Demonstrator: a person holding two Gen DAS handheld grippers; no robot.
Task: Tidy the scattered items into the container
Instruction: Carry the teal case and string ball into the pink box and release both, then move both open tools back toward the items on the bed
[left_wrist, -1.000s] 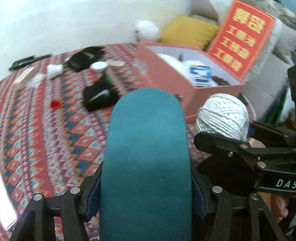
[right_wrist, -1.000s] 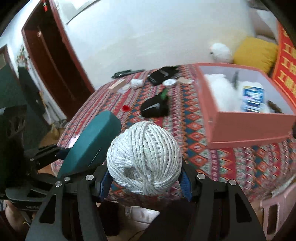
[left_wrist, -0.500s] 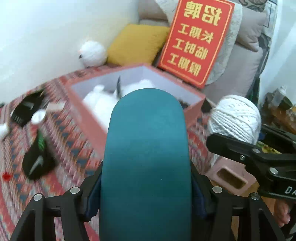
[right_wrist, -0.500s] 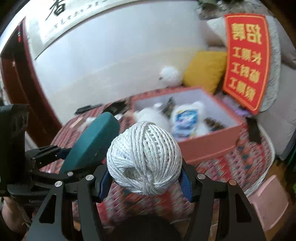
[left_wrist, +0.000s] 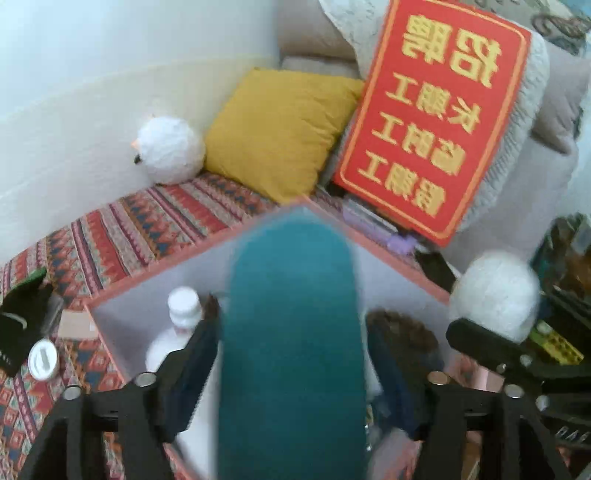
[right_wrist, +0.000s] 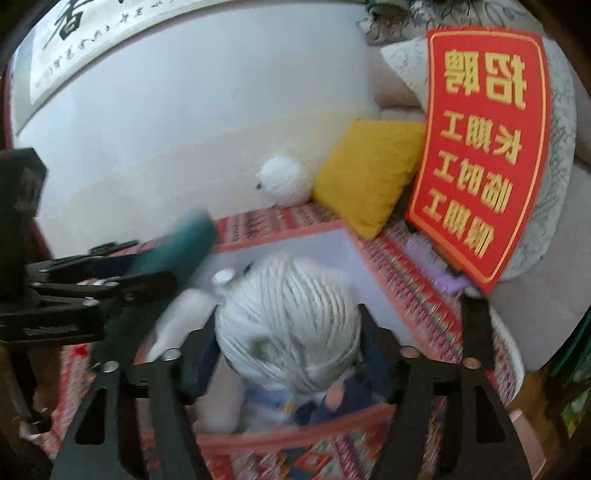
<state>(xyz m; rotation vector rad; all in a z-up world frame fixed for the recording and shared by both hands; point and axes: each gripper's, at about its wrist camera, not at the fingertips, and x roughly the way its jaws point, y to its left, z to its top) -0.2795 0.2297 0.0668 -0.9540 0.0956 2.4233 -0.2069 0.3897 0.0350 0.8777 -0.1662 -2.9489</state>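
Left gripper (left_wrist: 291, 350) – jaws clamped on a teal case (left_wrist: 291, 332), long and rounded, which fills the centre of the left wrist view and hangs over the pink box (left_wrist: 399, 258). Right gripper (right_wrist: 288, 339) – jaws clamped on a ball of white string (right_wrist: 288, 321), likewise held above the box interior; both views are motion-blurred.

In the left wrist view the string ball sits at 3 o'clock of the case. Inside the box, a white bottle (left_wrist: 177, 321) at 9 o'clock of the case, something brown and curly (left_wrist: 410, 332) at 3 o'clock; what it is cannot be told.

Outward: patterned red cloth (left_wrist: 129, 229) under the box. At 12 o'clock a yellow cushion (left_wrist: 280, 125); at 10 a white fluffy ball (left_wrist: 170, 151); at 1 a red sign with gold characters (left_wrist: 436, 114). At 9 o'clock, on the cloth, a black item (left_wrist: 18, 321) and a white round lid (left_wrist: 43, 358).
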